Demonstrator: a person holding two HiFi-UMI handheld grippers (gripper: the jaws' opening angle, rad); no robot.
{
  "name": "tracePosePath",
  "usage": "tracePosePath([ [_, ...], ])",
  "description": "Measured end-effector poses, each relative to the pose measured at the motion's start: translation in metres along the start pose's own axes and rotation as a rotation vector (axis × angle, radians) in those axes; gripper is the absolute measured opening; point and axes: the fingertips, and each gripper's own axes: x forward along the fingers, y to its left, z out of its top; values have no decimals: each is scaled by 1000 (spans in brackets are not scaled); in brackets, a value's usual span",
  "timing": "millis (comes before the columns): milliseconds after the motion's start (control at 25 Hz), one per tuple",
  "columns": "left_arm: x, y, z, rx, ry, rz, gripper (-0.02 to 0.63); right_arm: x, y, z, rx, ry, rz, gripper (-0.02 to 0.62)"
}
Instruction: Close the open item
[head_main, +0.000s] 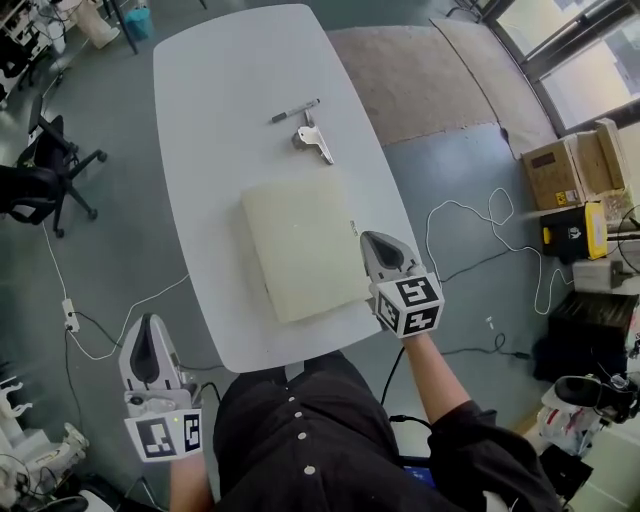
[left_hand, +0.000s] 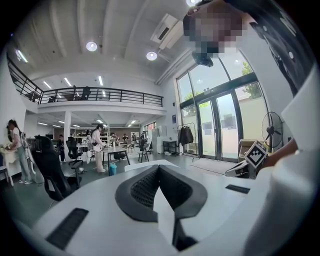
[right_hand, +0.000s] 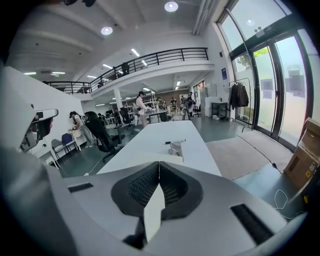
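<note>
Laptop (head_main: 300, 245) (flat, seemingly closed): rigid, smooth lid, likely slippery; press near 3 o'clock edge. Right gripper (head_main: 372, 240) there, left gripper (head_main: 150, 325) at 8 o'clock; both pinched together, empty.

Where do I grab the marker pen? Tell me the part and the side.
Take the marker pen at mid-barrel, coming down from above and closing across its thin width. It lies flat and slanted on the table, so turn to match its angle.
</note>
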Motion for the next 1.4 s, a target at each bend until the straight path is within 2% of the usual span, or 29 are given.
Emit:
tracePosePath([
  [320,1,0,24,-18,-93,-34,17,-65,6,74,39,-242,-23,26],
  [560,-5,1,45,3,-150,-62,17,-133,10,137,53,-484,-29,26],
  [800,-9,8,64,46,-182,-51,17,-183,12,172,-20,-620,-63,26],
  [1120,-22,27,87,55,-243,-29,17,-216,0,182,-47,-681,-157,26],
  [1400,-34,48,79,56,-228,12,17,-219,-9,171,-63,-663,-217,26],
])
